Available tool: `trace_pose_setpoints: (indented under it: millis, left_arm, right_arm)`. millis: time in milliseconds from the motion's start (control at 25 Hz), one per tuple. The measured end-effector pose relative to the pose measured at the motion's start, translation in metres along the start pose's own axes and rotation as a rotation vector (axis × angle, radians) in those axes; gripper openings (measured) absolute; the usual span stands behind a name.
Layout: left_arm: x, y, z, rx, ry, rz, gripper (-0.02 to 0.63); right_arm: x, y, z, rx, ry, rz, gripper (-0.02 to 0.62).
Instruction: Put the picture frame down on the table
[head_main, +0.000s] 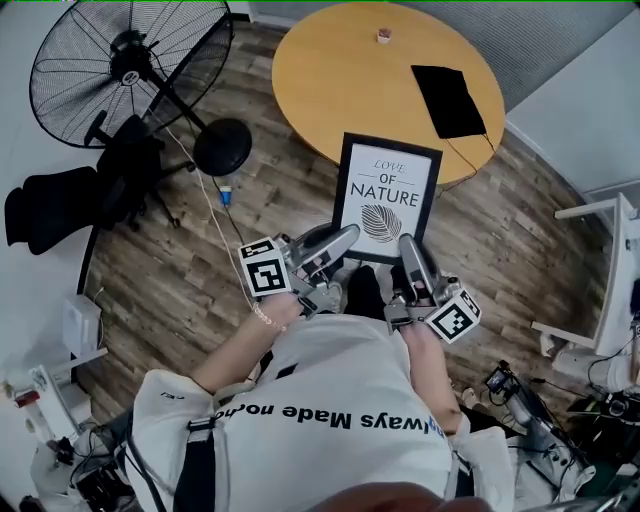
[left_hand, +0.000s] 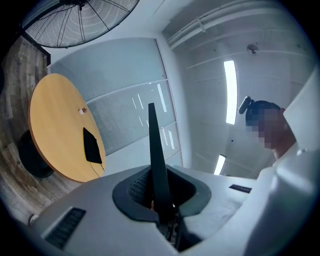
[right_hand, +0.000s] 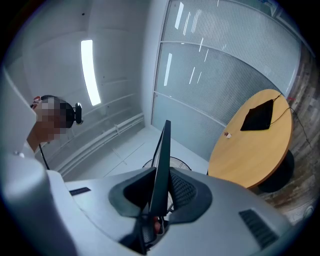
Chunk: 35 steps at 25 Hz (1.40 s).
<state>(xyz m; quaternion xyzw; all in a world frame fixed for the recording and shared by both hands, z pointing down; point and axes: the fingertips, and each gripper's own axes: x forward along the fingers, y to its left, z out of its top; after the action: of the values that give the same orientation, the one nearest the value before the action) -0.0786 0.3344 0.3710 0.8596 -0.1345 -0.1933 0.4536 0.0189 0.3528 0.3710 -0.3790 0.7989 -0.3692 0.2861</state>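
1 round wooden table stands ahead with most of its top bare, which I judge leaves ample room for a landing, and 1 pedestal fan stands on the floor to its left. 1 picture frame is carried in the air, print facing the person and far edge toward the table's near rim. It is clenched along its near edge by 2 tools, the left gripper and the right gripper, 1 near each corner, probably to stop it swinging. On the table lie 1 black pad and 1 tiny object, both well apart from the frame.
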Motion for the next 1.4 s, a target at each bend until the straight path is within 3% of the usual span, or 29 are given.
trace_pose_setpoints:
  millis: [360, 600, 1160, 1400]
  left_arm:
    - [0.005, 0.01, 0.01, 0.016, -0.013, -0.001, 0.054]
    - [0.046, 0.052, 0.056, -0.002, -0.02, 0.02, 0.054]
    - [0.13, 0.086, 0.071, 0.0, -0.009, 0.047, 0.054]
    - [0.21, 0.118, 0.083, -0.004, 0.009, 0.075, 0.054]
  right_arm:
    - [0.012, -0.008, 0.004, -0.011, 0.006, 0.017, 0.089]
    - [0.065, -0.049, 0.04, 0.006, 0.026, 0.001, 0.089]
    - [0.082, -0.108, 0.11, 0.027, 0.036, 0.004, 0.089]
    - [0.094, -0.162, 0.176, 0.057, 0.038, 0.003, 0.089]
